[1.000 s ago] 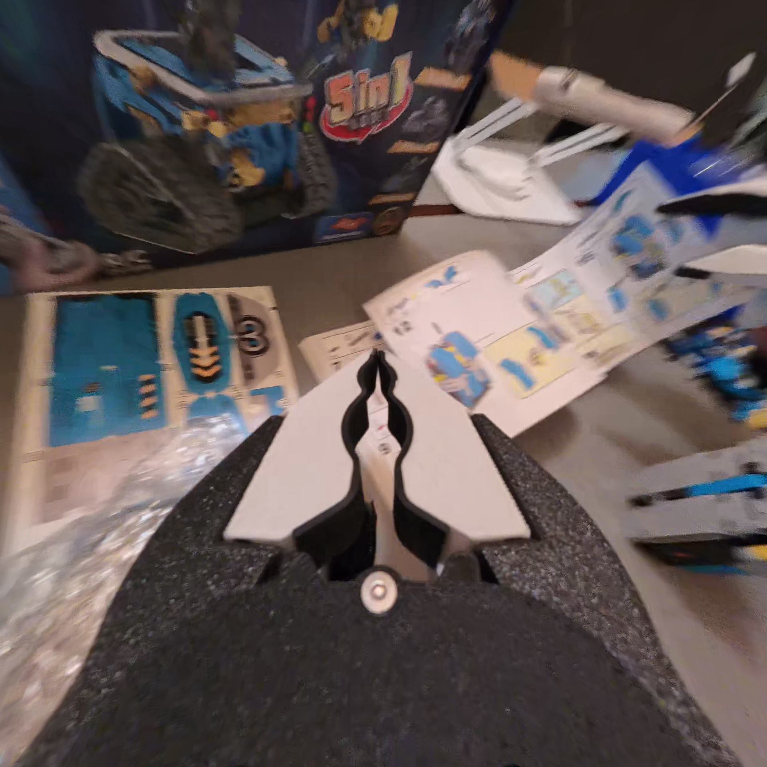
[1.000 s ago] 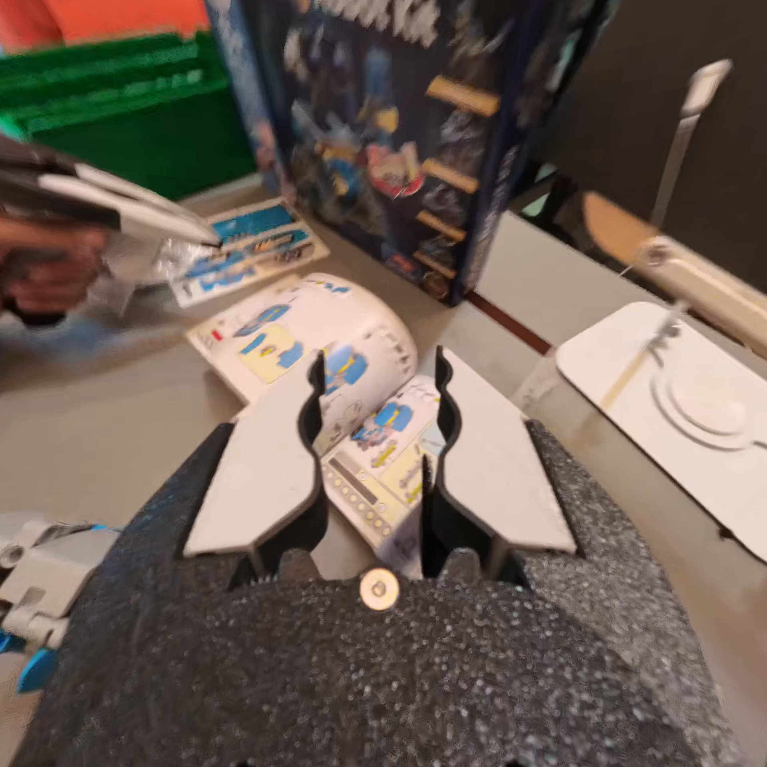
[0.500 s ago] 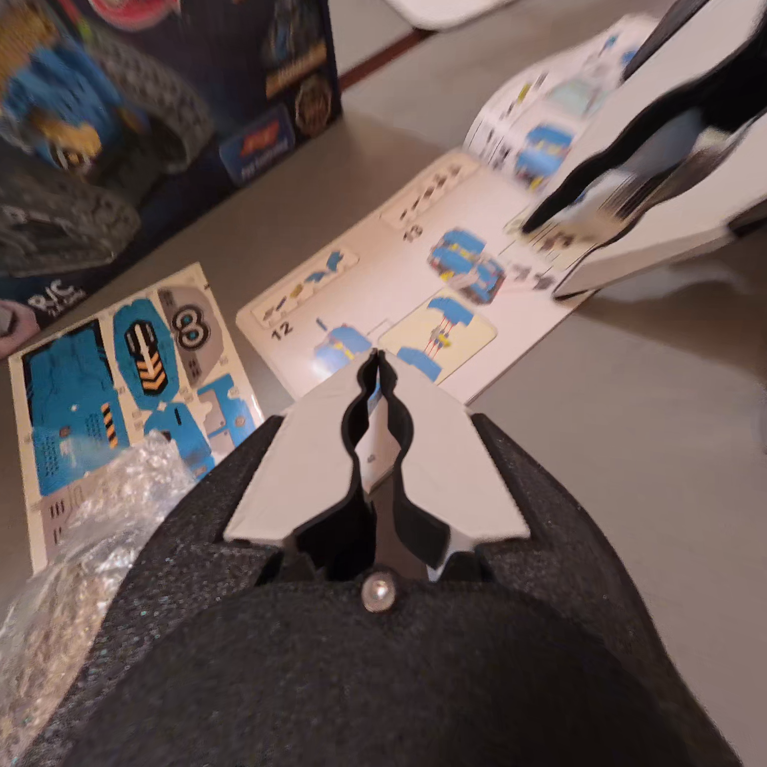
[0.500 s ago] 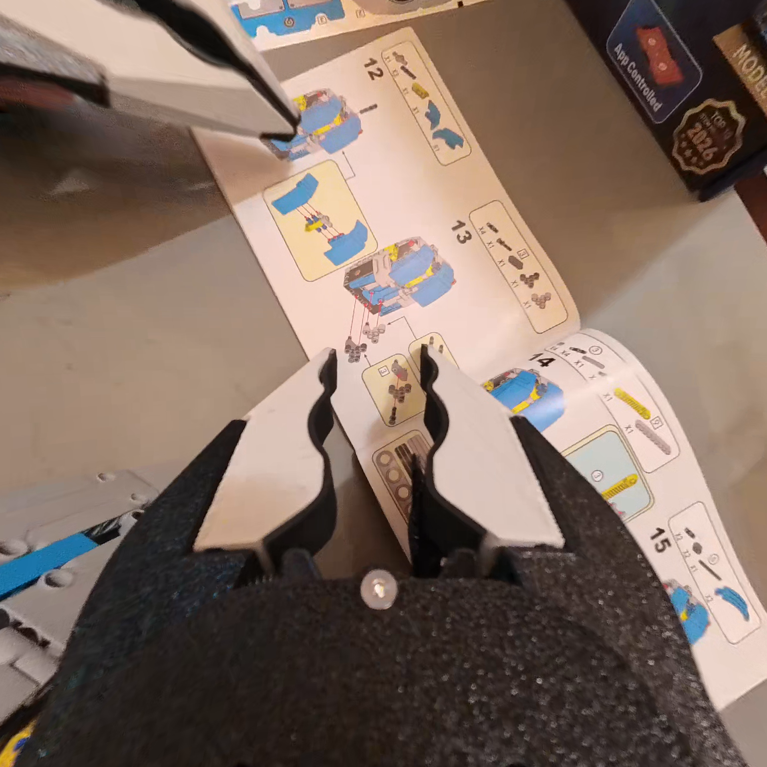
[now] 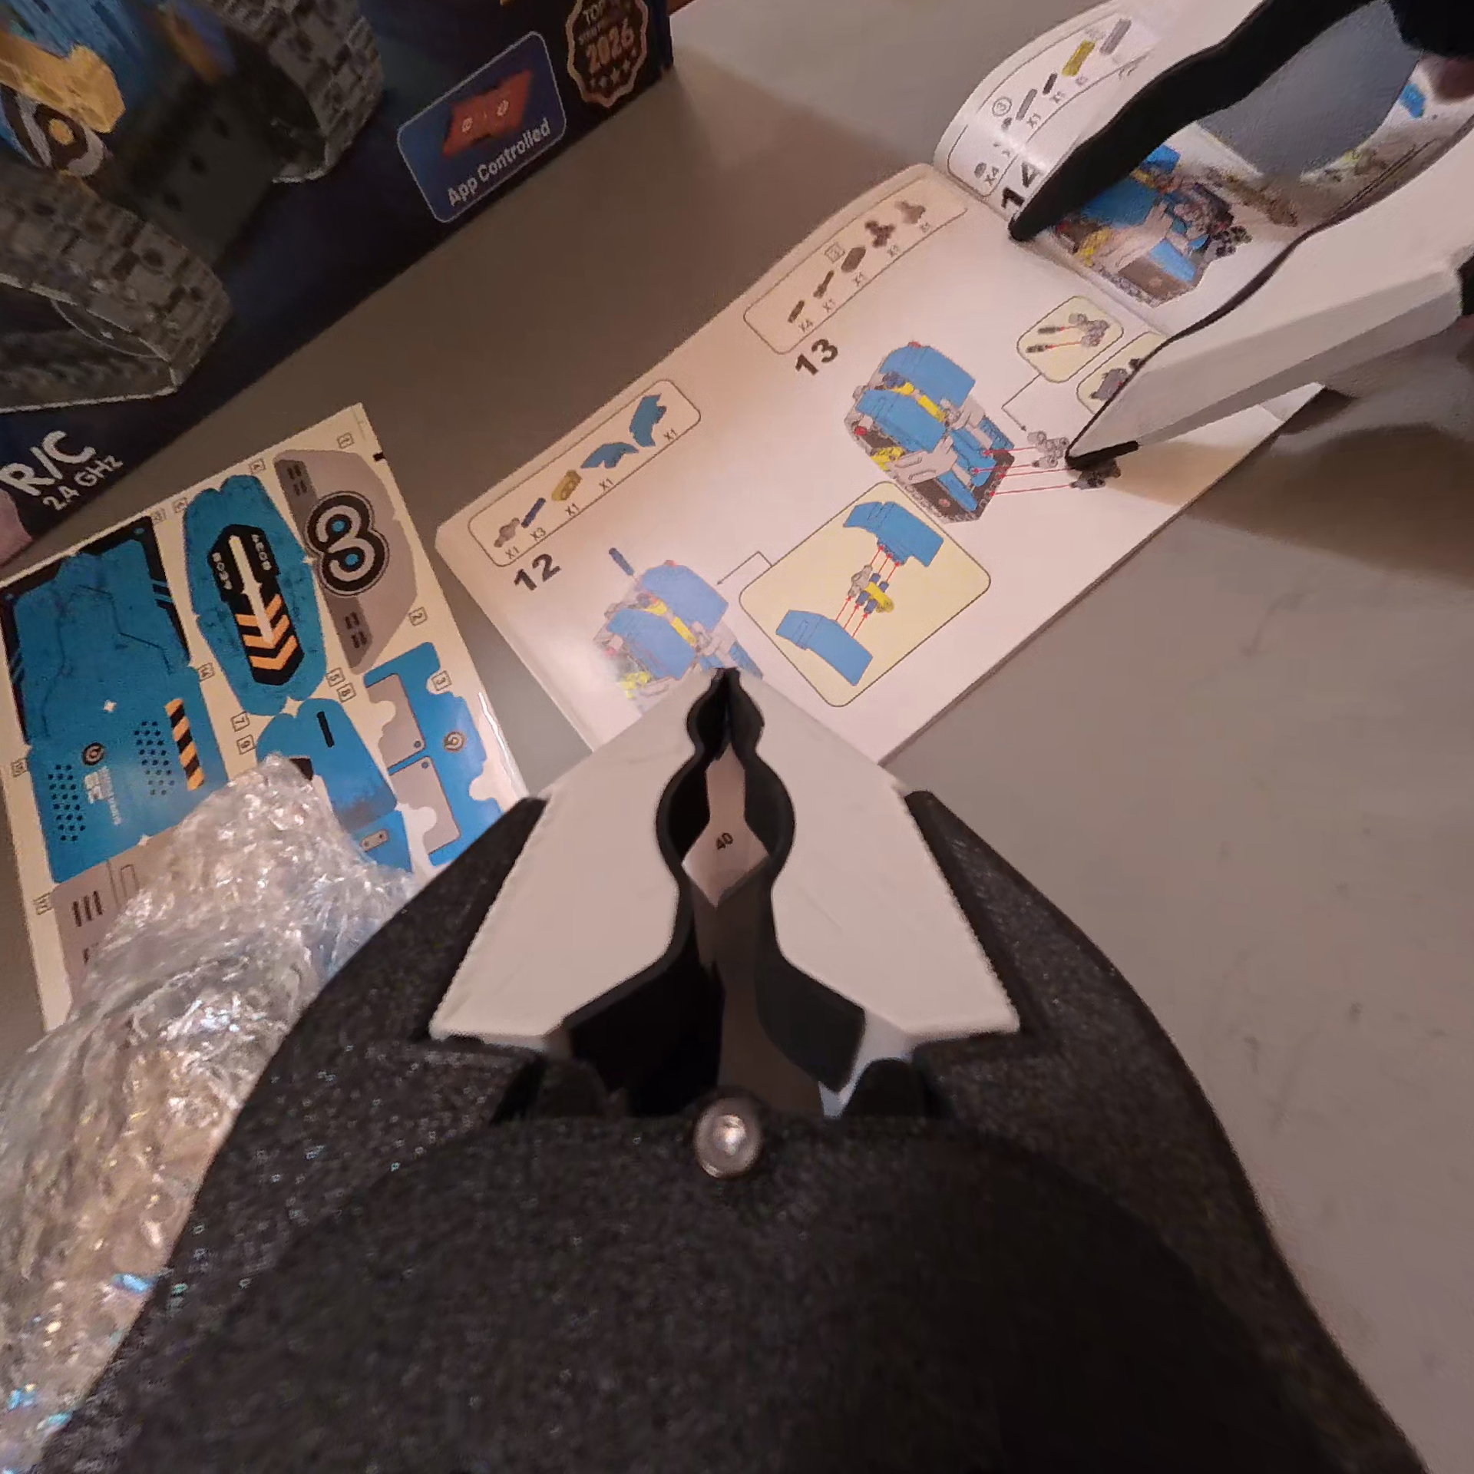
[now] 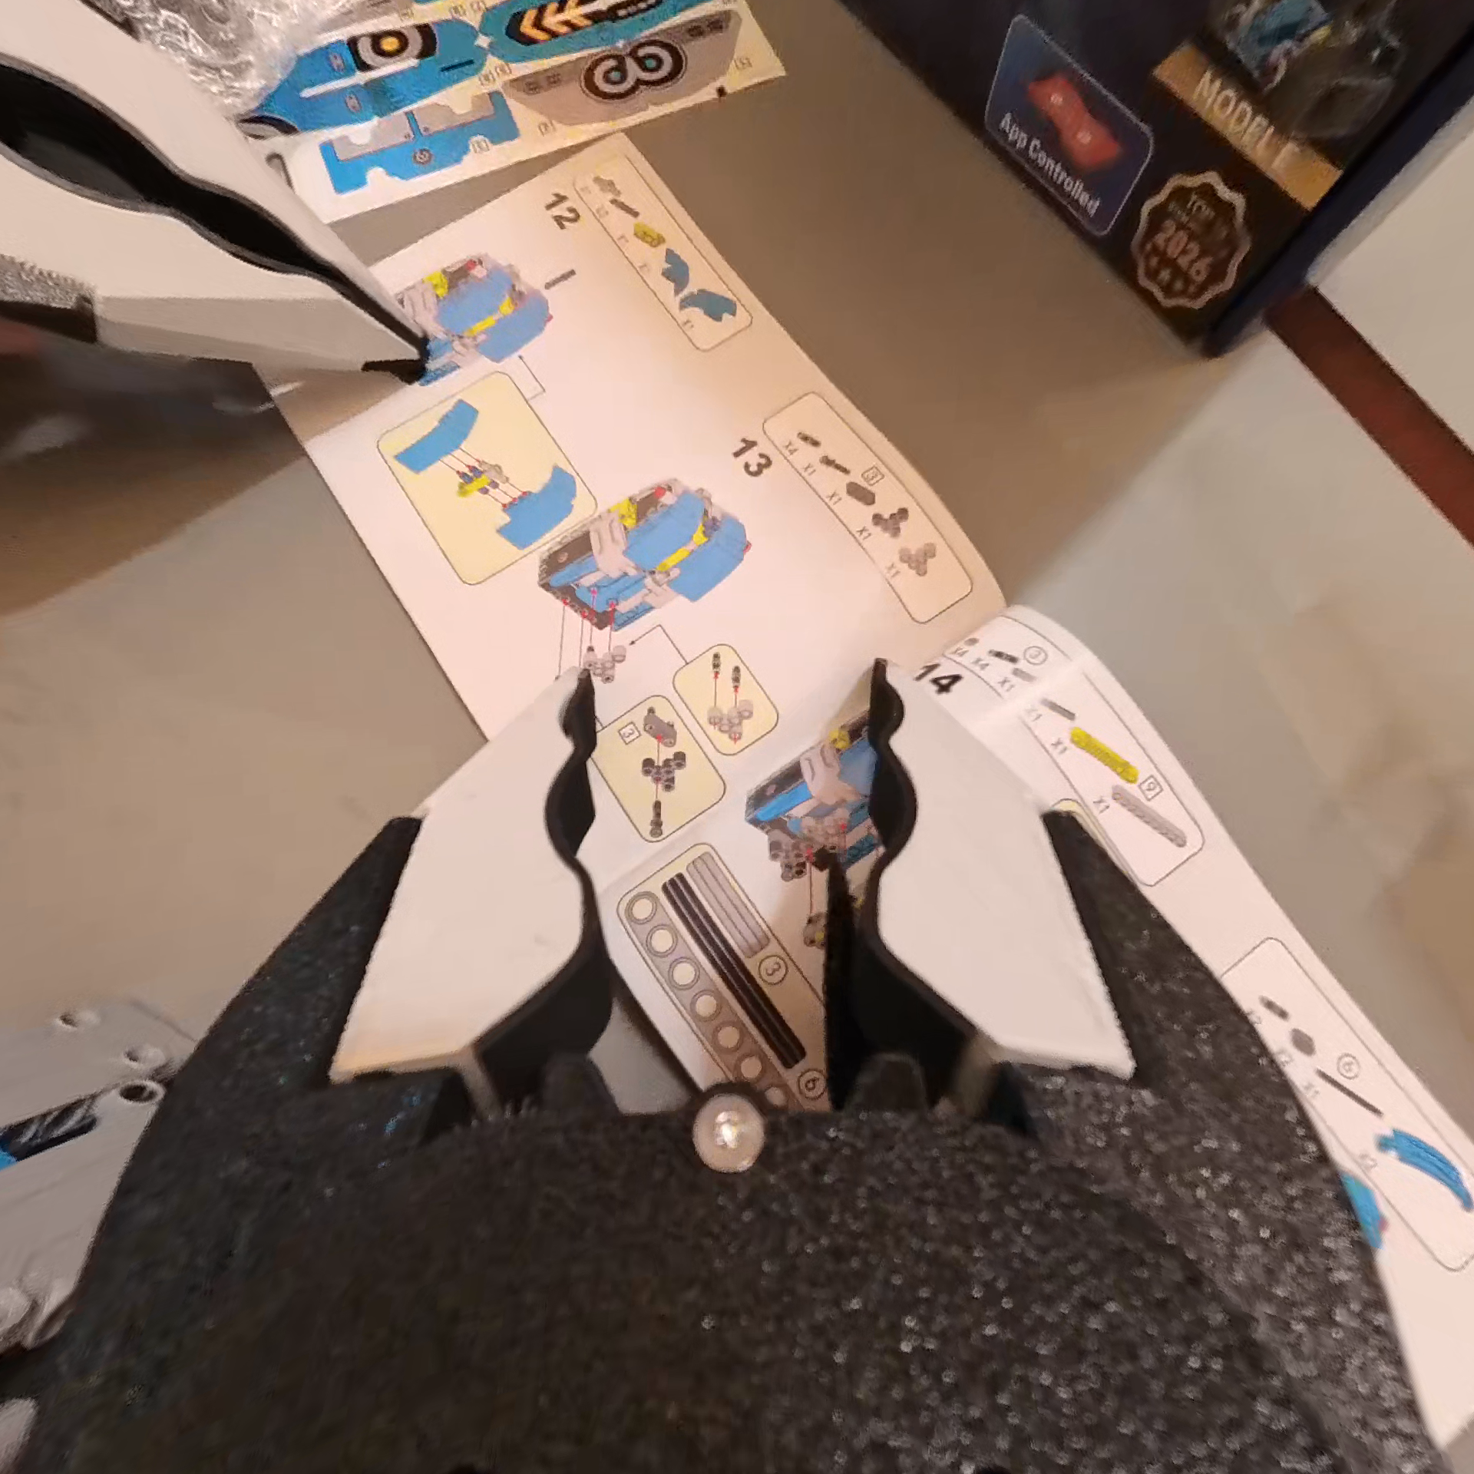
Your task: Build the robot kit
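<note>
Your left gripper (image 5: 724,686) has its white, wavy-edged fingers pressed together at the tips, nothing visibly pinched there; a bit of white paper shows in the hollow between them. Those tips sit at the near edge of the open instruction booklet (image 5: 805,510), a thin, glossy paper spread lying on the smooth grey-beige surface (image 5: 1196,798). Just left of the gripper lies a flat sticker sheet (image 5: 199,662) with blue, grey and orange die-cut shapes, and a crinkled clear plastic bag (image 5: 159,997) overlaps its near corner. A dark cardboard box (image 5: 319,159) with printed tank treads stands behind them.

Your right gripper (image 6: 730,678) is spread wide, holding nothing, its black-lined fingers straddling the booklet's fold. The left fingertip (image 6: 570,686) rests at the flat page; the right finger lies against the far page (image 6: 1117,798), which curls upward in a soft arc. At the lower left, a grey plastic brick piece (image 6: 80,1061) with round holes and a blue strip lies on the surface, partly hidden by the gripper's black foam body.
</note>
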Demonstrator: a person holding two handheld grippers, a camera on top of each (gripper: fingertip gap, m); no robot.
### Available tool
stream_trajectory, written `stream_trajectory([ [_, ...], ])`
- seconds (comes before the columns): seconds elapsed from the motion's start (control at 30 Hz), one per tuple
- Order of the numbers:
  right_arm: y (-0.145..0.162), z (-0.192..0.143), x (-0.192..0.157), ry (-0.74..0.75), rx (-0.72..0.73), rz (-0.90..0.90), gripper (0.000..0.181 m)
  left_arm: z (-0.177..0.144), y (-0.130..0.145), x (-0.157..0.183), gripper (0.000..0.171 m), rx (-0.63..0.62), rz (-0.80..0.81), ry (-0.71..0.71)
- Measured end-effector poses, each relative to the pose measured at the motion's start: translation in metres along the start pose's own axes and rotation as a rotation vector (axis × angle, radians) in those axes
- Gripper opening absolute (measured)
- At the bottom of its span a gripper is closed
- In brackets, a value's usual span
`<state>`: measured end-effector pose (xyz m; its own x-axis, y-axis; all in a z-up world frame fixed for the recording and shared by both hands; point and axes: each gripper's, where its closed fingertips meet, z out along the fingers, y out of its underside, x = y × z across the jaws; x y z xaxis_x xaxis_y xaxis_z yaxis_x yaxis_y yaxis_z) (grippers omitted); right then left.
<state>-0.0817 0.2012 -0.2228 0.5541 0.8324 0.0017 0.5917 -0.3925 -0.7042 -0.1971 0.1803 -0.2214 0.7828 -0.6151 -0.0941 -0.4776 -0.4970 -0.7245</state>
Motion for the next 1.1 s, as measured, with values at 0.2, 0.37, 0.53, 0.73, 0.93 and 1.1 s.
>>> stream_trajectory([
  [0.2,0.002,0.000,0.000,-0.001,0.001,0.021,0.070,-0.002,0.002,0.000,0.000,0.006,-0.074,0.079],
  [0.37,0.002,0.000,-0.001,0.003,0.021,0.028,0.070,-0.003,0.003,0.001,0.000,0.014,-0.106,0.116],
  [0.53,0.002,0.000,0.000,0.008,0.007,0.033,0.070,-0.003,0.003,0.000,0.000,0.014,-0.122,0.132],
  [0.73,0.001,-0.001,-0.001,0.011,0.014,0.036,0.069,-0.004,0.003,0.001,0.000,0.013,-0.088,0.107],
  [0.93,-0.006,-0.014,0.004,0.001,0.047,0.069,0.068,-0.004,0.003,0.001,0.000,0.013,-0.087,0.108],
  [1.1,-0.068,-0.168,0.030,0.140,0.454,0.188,0.069,-0.010,-0.010,-0.007,0.032,0.089,-0.095,0.051],
])
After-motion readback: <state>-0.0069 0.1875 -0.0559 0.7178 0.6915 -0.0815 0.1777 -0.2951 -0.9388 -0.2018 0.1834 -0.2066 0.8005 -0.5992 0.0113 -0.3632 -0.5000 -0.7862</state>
